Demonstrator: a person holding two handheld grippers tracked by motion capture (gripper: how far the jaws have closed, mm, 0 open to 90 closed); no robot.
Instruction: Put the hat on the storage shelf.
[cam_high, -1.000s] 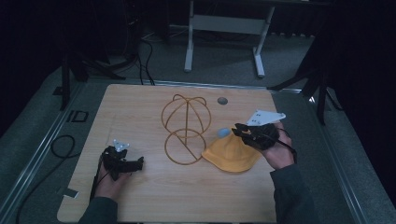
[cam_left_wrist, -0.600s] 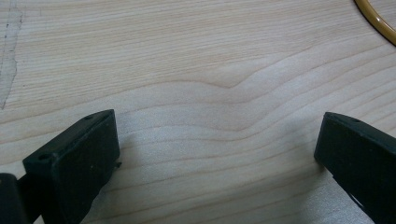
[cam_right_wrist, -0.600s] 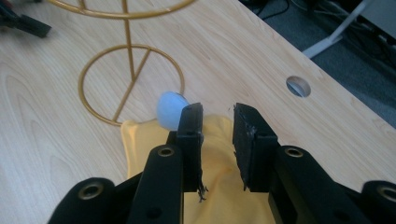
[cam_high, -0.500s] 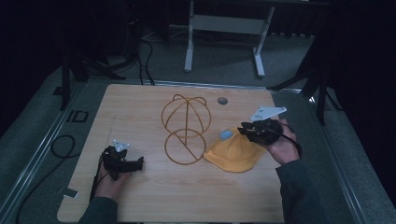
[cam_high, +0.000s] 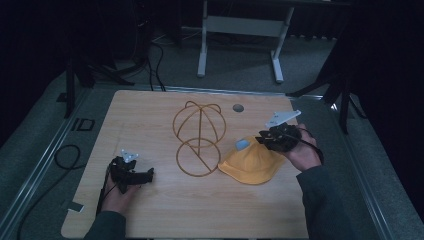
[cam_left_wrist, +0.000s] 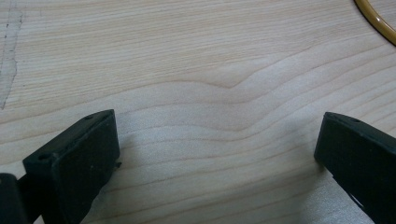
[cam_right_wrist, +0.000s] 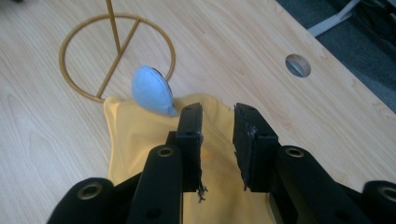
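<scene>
A yellow cap (cam_high: 252, 162) with a light blue brim (cam_high: 242, 144) lies flat on the wooden table (cam_high: 150, 115), right of a gold wire hat stand (cam_high: 198, 137). My right gripper (cam_high: 262, 140) hovers over the cap's far edge. In the right gripper view its jaws (cam_right_wrist: 218, 114) stand a narrow gap apart above the yellow cloth (cam_right_wrist: 140, 135), with the brim (cam_right_wrist: 152, 91) just ahead and the stand's base ring (cam_right_wrist: 116, 56) beyond. My left gripper (cam_high: 145, 175) rests on the table near the front left, wide open (cam_left_wrist: 217, 140) over bare wood.
A round cable hole (cam_high: 238, 107) sits near the table's far edge, behind the cap. Black cables (cam_high: 65, 155) lie on the floor at the left. A grey table frame (cam_high: 240, 30) stands beyond the far edge.
My right gripper has shifted slightly right and away over the cap's far edge. The left gripper and the cap have stayed put.
</scene>
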